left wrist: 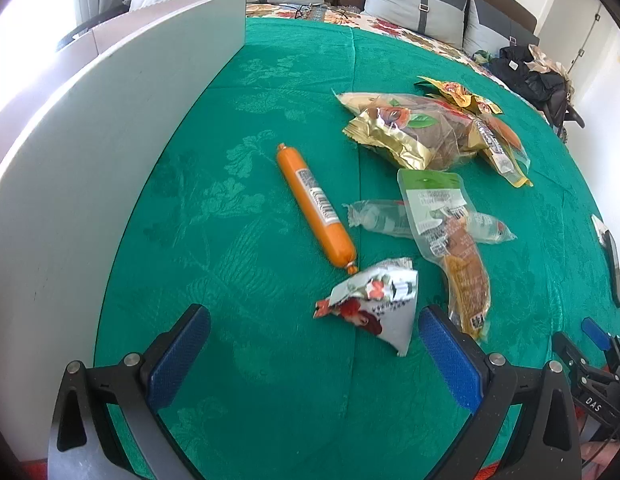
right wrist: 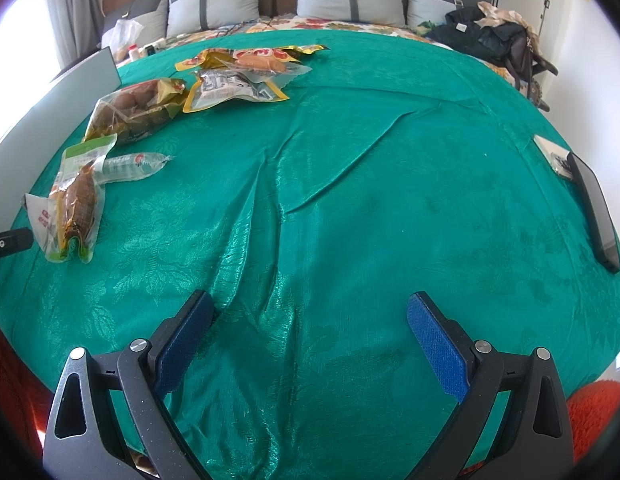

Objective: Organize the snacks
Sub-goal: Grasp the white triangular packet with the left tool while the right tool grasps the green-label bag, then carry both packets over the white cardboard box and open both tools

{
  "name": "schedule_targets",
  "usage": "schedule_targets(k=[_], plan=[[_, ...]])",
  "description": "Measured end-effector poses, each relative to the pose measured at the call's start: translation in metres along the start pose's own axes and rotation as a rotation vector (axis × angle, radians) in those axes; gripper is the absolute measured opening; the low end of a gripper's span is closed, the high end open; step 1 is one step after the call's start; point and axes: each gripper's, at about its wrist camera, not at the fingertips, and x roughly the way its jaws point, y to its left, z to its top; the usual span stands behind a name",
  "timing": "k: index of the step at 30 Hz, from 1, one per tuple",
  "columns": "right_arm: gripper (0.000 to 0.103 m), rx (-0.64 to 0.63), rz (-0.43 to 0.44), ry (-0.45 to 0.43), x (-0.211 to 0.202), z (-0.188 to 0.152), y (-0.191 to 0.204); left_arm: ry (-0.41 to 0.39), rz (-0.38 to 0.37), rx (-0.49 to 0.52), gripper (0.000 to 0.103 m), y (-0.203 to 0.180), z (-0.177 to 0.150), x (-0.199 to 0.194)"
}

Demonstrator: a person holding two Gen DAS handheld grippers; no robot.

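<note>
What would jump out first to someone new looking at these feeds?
The bright green bedspread fills both views. On it, the orange sausage lies alone by the white board, with a crumpled white packet just ahead of the open left hand-held gripper.

Glossy green cloth [right wrist: 349, 200]; shiny plastic sausage [left wrist: 315, 210]

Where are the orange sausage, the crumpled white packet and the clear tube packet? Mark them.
orange sausage [left wrist: 315, 209], left wrist view, on its barcode label.
crumpled white packet [left wrist: 375, 300], left wrist view, packet's middle.
clear tube packet [right wrist: 130, 165], right wrist view, mid-body.
</note>
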Motion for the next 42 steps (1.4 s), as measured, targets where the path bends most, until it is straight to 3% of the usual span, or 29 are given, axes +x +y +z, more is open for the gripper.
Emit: schedule_targets(k=[2,5,7,12,14,16,18,20,21,24,25,27,30,32,36,38,39,40,41,42], plan=[[0.099,-0.003,0.002,0.001,-0.001,0.000,0.000,-0.008,0.002,0.051,0.101,-0.011,0.006,0.007],[0.099,-0.007,0.006,0.003,-0.001,-0.001,-0.001,-0.007,0.055,0.161,0.075,-0.024,-0.001,0.011],[0.099,-0.010,0.008,0.003,-0.001,-0.001,-0.001,0.000,0.022,0.182,0.052,-0.019,-0.005,0.001],[0.100,-0.007,0.005,0.000,0.000,-0.001,-0.001,0.045,-0.063,0.089,0.053,0.020,-0.009,-0.012],[0.100,-0.004,0.003,-0.001,0.000,-0.001,-0.001,0.036,-0.111,0.035,0.060,0.029,-0.005,-0.013],[0.100,-0.004,0.003,-0.005,0.000,-0.002,-0.001,0.040,-0.119,0.017,0.076,0.029,-0.003,-0.011],[0.100,-0.005,0.005,-0.014,0.000,-0.004,-0.001,0.039,-0.087,0.062,0.076,0.019,-0.006,-0.008],[0.100,-0.007,0.006,-0.026,-0.001,-0.006,-0.001,0.040,-0.019,0.139,0.068,0.007,-0.012,-0.009],[0.100,-0.010,0.008,-0.027,-0.001,-0.007,-0.001,0.030,0.010,0.167,0.046,0.004,-0.015,-0.011],[0.095,-0.023,0.022,0.054,-0.002,0.002,-0.002,0.030,-0.031,0.131,0.043,0.009,-0.017,-0.013],[0.095,0.011,0.044,0.045,-0.008,0.006,-0.004,0.028,-0.047,0.102,0.043,0.013,-0.016,-0.013],[0.095,0.083,0.168,0.010,-0.023,0.016,0.000,0.014,-0.063,0.069,0.042,0.018,-0.014,-0.015],[0.095,0.040,0.361,0.105,-0.022,0.042,0.042,-0.018,-0.094,0.053,0.042,0.018,-0.012,-0.025],[0.095,-0.039,0.418,0.173,-0.011,0.061,0.084,-0.038,-0.099,0.059,0.042,0.018,-0.011,-0.033],[0.095,-0.146,0.385,0.217,0.017,0.088,0.156,-0.057,-0.102,0.046,0.043,0.025,-0.014,-0.045],[0.095,-0.217,0.315,0.271,0.035,0.091,0.183,-0.056,-0.098,0.049,0.042,0.028,-0.017,-0.050],[0.083,-0.237,0.280,0.287,0.042,0.090,0.189,-0.062,-0.101,0.050,0.043,0.028,-0.018,-0.052],[0.034,-0.246,0.225,0.294,0.046,0.089,0.190,-0.068,-0.107,0.050,0.043,0.029,-0.018,-0.055],[0.037,-0.216,0.237,0.282,0.044,0.089,0.184,-0.078,-0.112,0.050,0.043,0.029,-0.017,-0.058],[0.031,-0.167,0.264,0.287,0.041,0.090,0.175,-0.088,-0.117,0.051,0.043,0.029,-0.016,-0.060]])
